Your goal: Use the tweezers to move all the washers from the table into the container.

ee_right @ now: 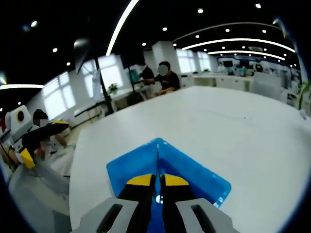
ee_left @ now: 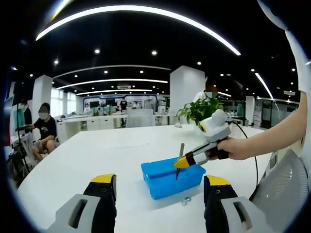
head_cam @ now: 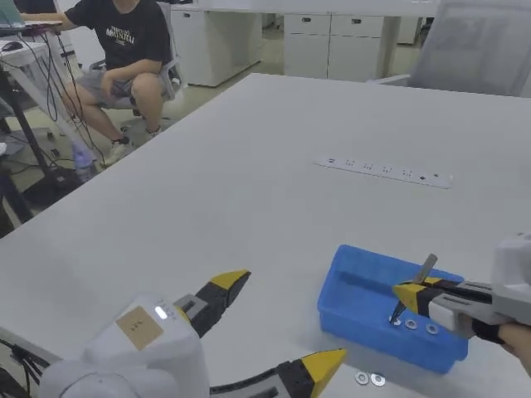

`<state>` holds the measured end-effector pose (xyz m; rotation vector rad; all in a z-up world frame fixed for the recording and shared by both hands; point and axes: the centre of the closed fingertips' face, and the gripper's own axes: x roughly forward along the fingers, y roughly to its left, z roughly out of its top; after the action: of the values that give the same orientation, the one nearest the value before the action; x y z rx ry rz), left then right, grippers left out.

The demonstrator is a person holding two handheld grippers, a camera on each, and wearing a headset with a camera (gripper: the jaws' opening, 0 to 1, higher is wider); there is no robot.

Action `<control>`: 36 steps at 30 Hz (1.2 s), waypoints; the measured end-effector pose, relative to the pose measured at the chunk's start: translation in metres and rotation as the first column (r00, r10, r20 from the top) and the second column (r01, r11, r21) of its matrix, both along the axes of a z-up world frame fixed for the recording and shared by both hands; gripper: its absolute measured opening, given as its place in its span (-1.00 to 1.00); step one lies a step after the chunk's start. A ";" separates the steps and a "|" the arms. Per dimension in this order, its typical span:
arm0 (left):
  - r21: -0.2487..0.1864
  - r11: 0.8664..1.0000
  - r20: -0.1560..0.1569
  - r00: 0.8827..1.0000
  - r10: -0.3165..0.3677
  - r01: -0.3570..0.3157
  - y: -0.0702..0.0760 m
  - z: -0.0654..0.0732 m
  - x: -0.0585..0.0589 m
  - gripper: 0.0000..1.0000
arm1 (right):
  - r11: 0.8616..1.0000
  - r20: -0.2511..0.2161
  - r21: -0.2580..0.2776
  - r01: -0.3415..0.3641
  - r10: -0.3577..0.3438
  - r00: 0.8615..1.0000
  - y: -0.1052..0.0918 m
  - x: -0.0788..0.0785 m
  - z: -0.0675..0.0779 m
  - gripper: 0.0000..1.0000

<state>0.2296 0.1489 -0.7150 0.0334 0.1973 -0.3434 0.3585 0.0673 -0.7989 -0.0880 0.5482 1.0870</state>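
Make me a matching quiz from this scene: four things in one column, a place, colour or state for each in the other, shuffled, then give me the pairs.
Things:
1. tweezers
2. left gripper
3. container
4. power strip

Descriptions:
A. white, flat on the table
B. jaws open, holding nothing
C. blue, with washers inside
D. clamped in the right gripper

Pairs: 1-D, 2-B, 3-C, 4-A

left claw (head_cam: 284,319) gapes wide; right claw (head_cam: 406,295) pinches tweezers (head_cam: 425,268).
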 end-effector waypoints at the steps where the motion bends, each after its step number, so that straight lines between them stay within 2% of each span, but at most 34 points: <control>1: 0.000 1.000 0.000 1.000 -0.001 0.001 0.000 0.000 0.000 0.47 | 1.000 0.008 -0.005 -0.003 0.003 1.000 0.000 0.001 0.000 -0.94; 4: -0.001 1.000 -0.002 1.000 -0.003 0.003 -0.001 0.000 0.000 0.48 | 1.000 0.051 -0.015 -0.013 0.014 0.999 0.000 0.003 0.002 -0.93; 5: -0.012 1.000 0.007 1.000 -0.009 0.009 -0.002 0.002 0.000 0.49 | 1.000 0.061 -0.014 -0.020 0.021 0.998 0.000 0.003 0.004 -0.93; 7: -0.022 1.000 0.017 1.000 -0.008 0.008 -0.002 0.004 -0.001 0.51 | 1.000 0.075 -0.008 -0.027 0.028 0.997 0.000 0.002 0.008 -0.92; 10: -0.023 1.000 0.015 1.000 -0.003 0.003 -0.002 0.003 0.000 0.51 | 1.000 0.082 0.011 -0.027 0.026 0.996 -0.002 0.000 0.015 -0.92; 16: -0.016 1.000 0.009 1.000 -0.007 0.007 -0.003 0.002 -0.001 0.51 | 0.995 0.096 0.078 -0.061 0.054 0.994 0.000 -0.024 0.039 -0.92; 18: -0.012 1.000 0.005 1.000 -0.010 0.010 -0.004 0.001 -0.001 0.50 | 0.991 0.125 0.101 -0.091 0.078 0.989 0.000 -0.036 0.051 -0.92; 22: -0.010 1.000 0.002 1.000 -0.013 0.013 -0.004 0.000 -0.001 0.50 | 0.986 0.136 0.109 -0.129 0.113 0.984 0.001 -0.051 0.058 -0.93; 24: -0.007 1.000 0.001 1.000 -0.015 0.015 -0.004 -0.001 -0.001 0.49 | 0.982 0.119 0.119 -0.145 0.131 0.984 0.002 -0.058 0.057 -0.93; 29: -0.005 1.000 -0.001 1.000 -0.016 0.016 -0.004 -0.001 -0.001 0.49 | 0.978 0.063 0.105 -0.180 0.174 0.983 0.007 -0.073 0.040 -0.93; 36: -0.002 1.000 -0.004 1.000 -0.017 0.017 -0.004 -0.002 0.000 0.49 | 0.975 -0.002 0.034 -0.221 0.222 0.975 0.008 -0.081 0.008 -0.92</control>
<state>0.2292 0.1450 -0.7168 0.0325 0.2009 -0.3604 0.2771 0.0753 -0.7913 -0.1188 0.5333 1.3141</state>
